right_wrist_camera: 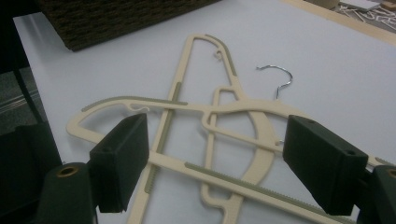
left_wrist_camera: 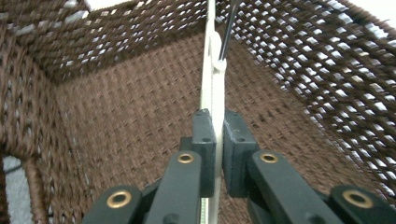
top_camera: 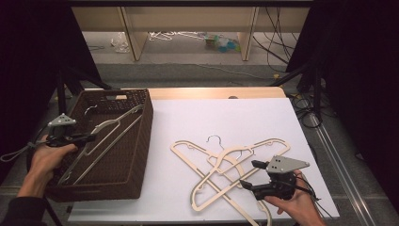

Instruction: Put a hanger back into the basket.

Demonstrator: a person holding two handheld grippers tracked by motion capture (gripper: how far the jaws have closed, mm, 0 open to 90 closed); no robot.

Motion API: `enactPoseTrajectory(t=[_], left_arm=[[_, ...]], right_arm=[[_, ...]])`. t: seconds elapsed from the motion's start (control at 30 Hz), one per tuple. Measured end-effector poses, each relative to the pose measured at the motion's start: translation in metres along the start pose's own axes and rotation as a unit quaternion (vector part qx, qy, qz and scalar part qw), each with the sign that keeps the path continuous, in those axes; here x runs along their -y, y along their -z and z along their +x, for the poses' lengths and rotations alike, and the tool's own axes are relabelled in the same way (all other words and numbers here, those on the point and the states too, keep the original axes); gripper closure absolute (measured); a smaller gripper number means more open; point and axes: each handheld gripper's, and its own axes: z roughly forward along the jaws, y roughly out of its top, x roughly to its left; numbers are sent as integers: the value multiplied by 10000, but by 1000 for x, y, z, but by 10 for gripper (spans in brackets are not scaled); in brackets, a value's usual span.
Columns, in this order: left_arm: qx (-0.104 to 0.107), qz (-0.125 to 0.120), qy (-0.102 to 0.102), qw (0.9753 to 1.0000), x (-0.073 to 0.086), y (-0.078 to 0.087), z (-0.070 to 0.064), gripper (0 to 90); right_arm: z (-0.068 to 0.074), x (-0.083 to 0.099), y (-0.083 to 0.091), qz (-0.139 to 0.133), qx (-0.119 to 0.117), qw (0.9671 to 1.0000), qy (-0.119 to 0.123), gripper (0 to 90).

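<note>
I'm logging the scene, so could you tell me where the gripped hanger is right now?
In the high view, the hanger is at the left, inside the basket, clamped by the left gripper.

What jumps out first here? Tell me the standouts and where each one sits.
The tangle of cream hangers lying crossed on the white table at centre right draws the eye, with the right gripper open beside it. At left sits a dark brown wicker basket, where the left gripper is shut on a hanger held inside it.
</note>
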Motion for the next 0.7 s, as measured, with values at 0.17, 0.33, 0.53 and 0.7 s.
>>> enactPoseTrajectory(t=[0.17, 0.33, 0.53, 0.7], left_arm=[[-204, -58, 266, 9994, 3, 4, 6, 813], [-591, 51, 318, 9977, 7, 9, 12, 740], [-910, -84, 516, 9945, 10, 16, 13, 573], [-1090, -291, 591, 9919, 6, 19, 1, 436]], right_arm=[[0, 1, -1, 5, -1, 10000, 10, 238], [1, 1, -2, 5, -8, 10000, 11, 238], [0, 1, -2, 19, 0, 10000, 20, 239], [0, 1, -3, 36, -9, 10000, 12, 239]])
